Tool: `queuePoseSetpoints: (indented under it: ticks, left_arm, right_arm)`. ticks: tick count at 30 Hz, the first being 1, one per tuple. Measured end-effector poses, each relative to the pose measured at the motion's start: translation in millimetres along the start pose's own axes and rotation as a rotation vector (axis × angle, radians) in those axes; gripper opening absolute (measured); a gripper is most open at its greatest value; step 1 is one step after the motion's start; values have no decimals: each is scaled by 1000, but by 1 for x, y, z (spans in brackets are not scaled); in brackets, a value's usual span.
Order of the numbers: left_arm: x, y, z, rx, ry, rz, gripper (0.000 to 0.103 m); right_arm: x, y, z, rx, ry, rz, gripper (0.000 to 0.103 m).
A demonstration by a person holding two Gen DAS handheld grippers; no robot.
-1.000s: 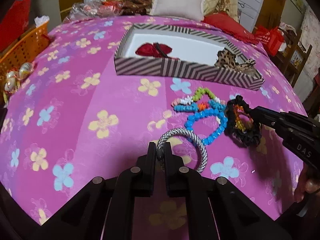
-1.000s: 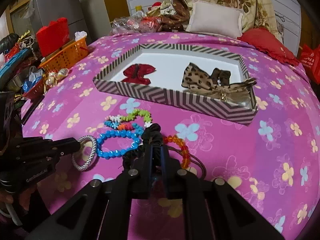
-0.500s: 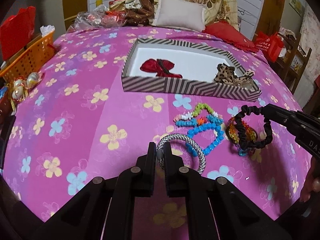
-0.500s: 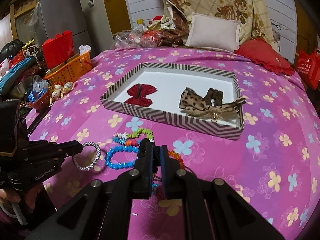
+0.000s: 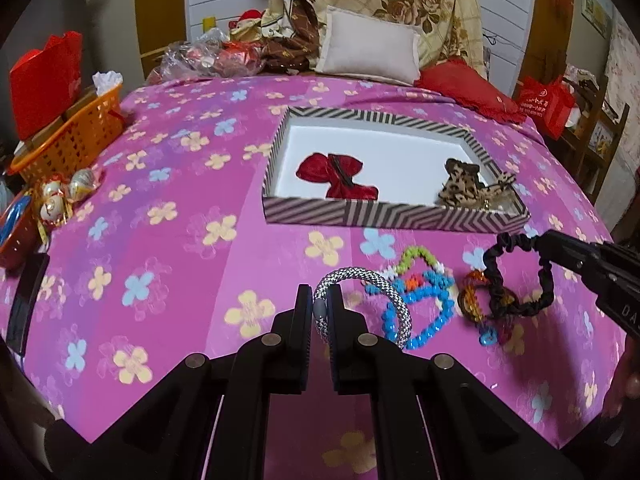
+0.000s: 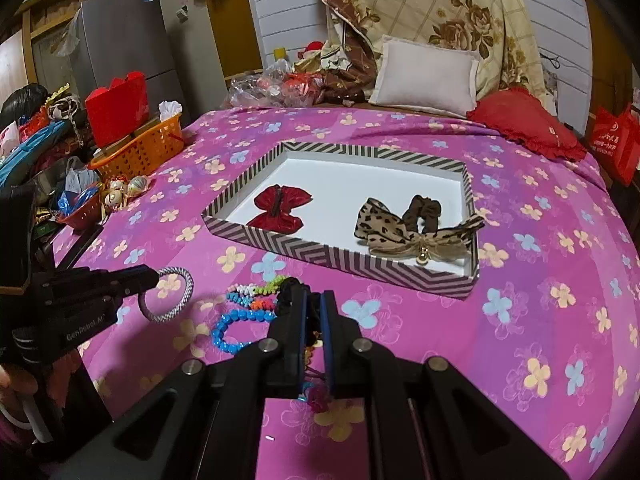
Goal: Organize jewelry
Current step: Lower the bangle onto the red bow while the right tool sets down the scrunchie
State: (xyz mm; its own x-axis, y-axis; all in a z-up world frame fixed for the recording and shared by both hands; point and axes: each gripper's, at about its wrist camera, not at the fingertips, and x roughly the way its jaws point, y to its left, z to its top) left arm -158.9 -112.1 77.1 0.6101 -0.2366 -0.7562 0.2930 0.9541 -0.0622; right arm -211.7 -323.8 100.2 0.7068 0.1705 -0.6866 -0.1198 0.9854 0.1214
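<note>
My left gripper [image 5: 319, 309] is shut on a silver braided bangle [image 5: 372, 284] and holds it above the pink bedspread; the bangle also shows in the right wrist view [image 6: 176, 288]. My right gripper [image 6: 313, 308] is shut on a black hair scrunchie [image 5: 516, 276], lifted off the bed; an orange bead bracelet [image 5: 472, 292] hangs with it. A blue bead bracelet [image 5: 424, 312] and a green, white and orange one [image 5: 416, 260] lie on the bed. The striped box [image 5: 360, 213] holds a red bow [image 5: 340, 176] and a leopard bow [image 5: 464, 186].
An orange basket [image 5: 68, 136] and a red bag [image 5: 44, 80] stand at the bed's left edge, with small ornaments [image 5: 64, 196] beside them. A white pillow [image 5: 368, 50] and a red cushion [image 5: 468, 88] lie at the far end.
Both grippers have risen and pulled back from the bed. The bangle and the scrunchie have come up off the bedspread with them.
</note>
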Motion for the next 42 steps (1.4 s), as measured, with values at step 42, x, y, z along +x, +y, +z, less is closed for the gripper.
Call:
queuePoseSetpoints:
  ticks: [42]
  left_arm:
    - [22,-17,85,57,-88,64,0]
  right_arm:
    - [17,-27,62,-1,-57,-35,7]
